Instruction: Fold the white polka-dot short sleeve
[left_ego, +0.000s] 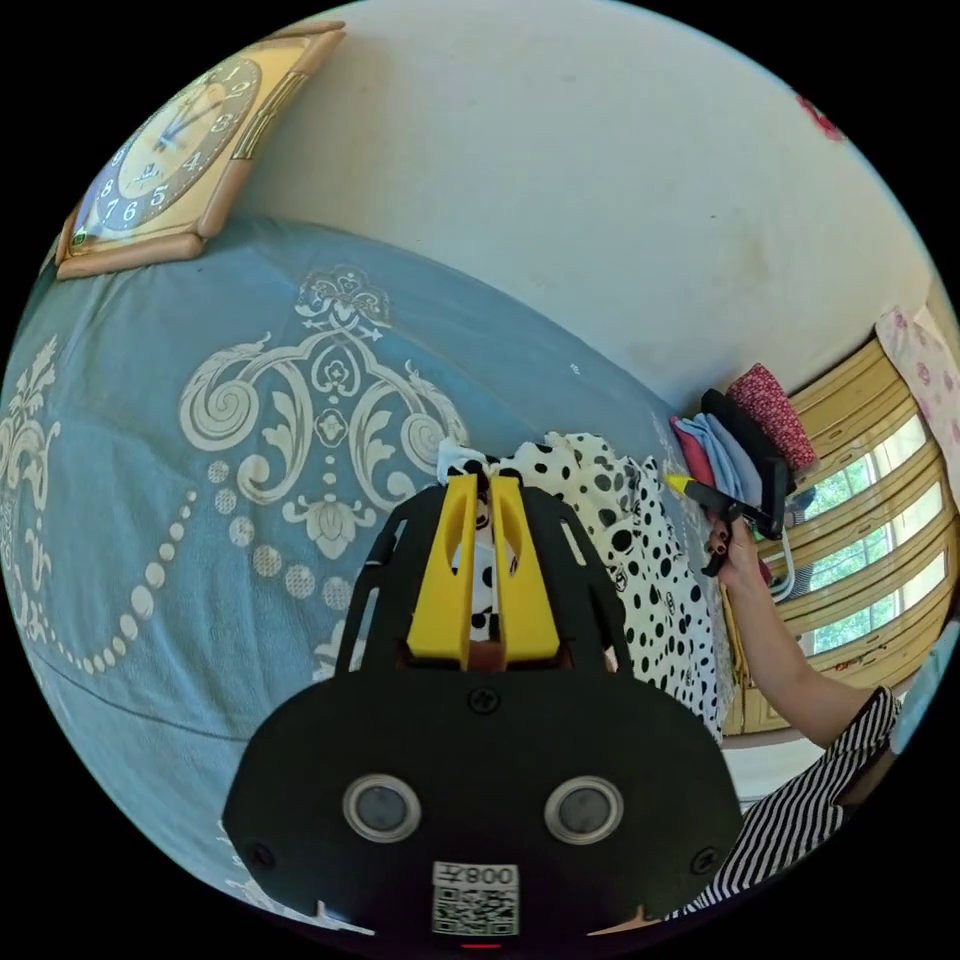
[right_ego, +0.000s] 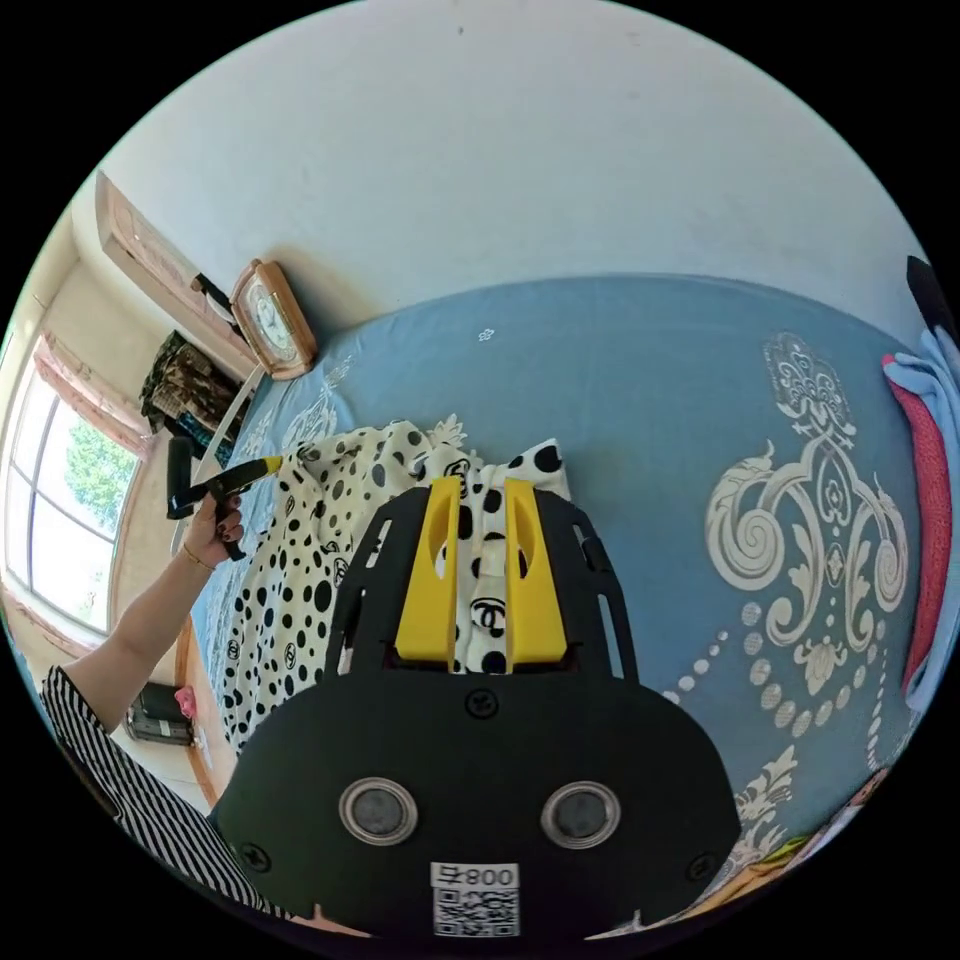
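**Blue bedspread, one dotted shirt, two grippers clamped on it**

Blue patterned bedspread (left_ego: 150, 560) under a plain white wall takes up both views; one garment on it, the white polka-dot short sleeve (left_ego: 640, 560).

Left gripper (left_ego: 482, 510): two yellow jaws nearly closed with dotted fabric pinched between them, so clenched on the shirt's edge. In the right gripper view the same gripper (right_ego: 268, 463) shows far off at the shirt's other end, held by a hand (right_ego: 212, 535), yellow tip touching the cloth.

Right gripper (right_ego: 478, 515): two yellow jaws close together, white dotted fabric between them, gripping the shirt (right_ego: 300, 580). In the left gripper view it appears (left_ego: 690, 487) at the shirt's far end, held by the other hand (left_ego: 738, 560); jaw gap too small to judge there.

Shirt lies bunched and stretched between the two grippers, resting on the bedspread.

Around the shirt: one square wall clock (left_ego: 165, 150) propped against the wall at the bedspread's edge, well apart from the shirt. One stack of folded clothes (left_ego: 745, 430), red, blue and dark pieces, just beyond the shirt. One window (right_ego: 60, 480) behind the left hand. Striped sleeve (left_ego: 810, 790) on the person's arm.
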